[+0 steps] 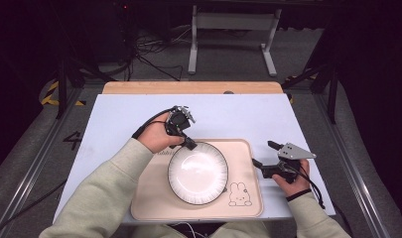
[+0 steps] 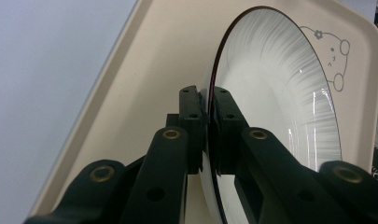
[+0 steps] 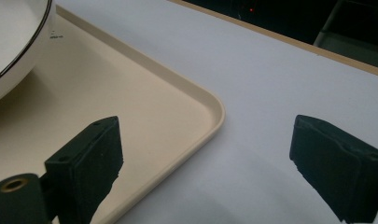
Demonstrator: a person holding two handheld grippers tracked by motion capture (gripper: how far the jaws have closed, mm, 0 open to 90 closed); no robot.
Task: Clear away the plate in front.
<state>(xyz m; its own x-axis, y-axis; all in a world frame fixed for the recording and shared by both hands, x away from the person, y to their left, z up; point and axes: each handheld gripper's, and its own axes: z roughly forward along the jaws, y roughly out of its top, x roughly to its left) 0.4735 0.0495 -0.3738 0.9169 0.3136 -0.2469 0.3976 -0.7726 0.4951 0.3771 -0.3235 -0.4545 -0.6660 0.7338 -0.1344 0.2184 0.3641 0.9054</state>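
A white plate [image 1: 198, 172] with a dark rim rests on a beige tray [image 1: 151, 198] that bears a rabbit drawing. My left gripper [image 1: 189, 144] pinches the plate's far-left rim. In the left gripper view the plate [image 2: 280, 107] stands edge-on between the two pads, and my left gripper [image 2: 208, 100] is shut on that rim. My right gripper [image 1: 264, 154] hovers at the tray's right edge with its jaws wide apart. In the right gripper view my right gripper [image 3: 205, 144] straddles the tray [image 3: 144, 112] corner with nothing between its fingers, and the plate [image 3: 14, 42] lies at top left.
The tray sits on a pale blue mat [image 1: 238, 114] over a wooden table [image 1: 188, 88]. A white metal stand [image 1: 233, 22] and cables lie on the floor beyond the table. The mat is bare behind the tray.
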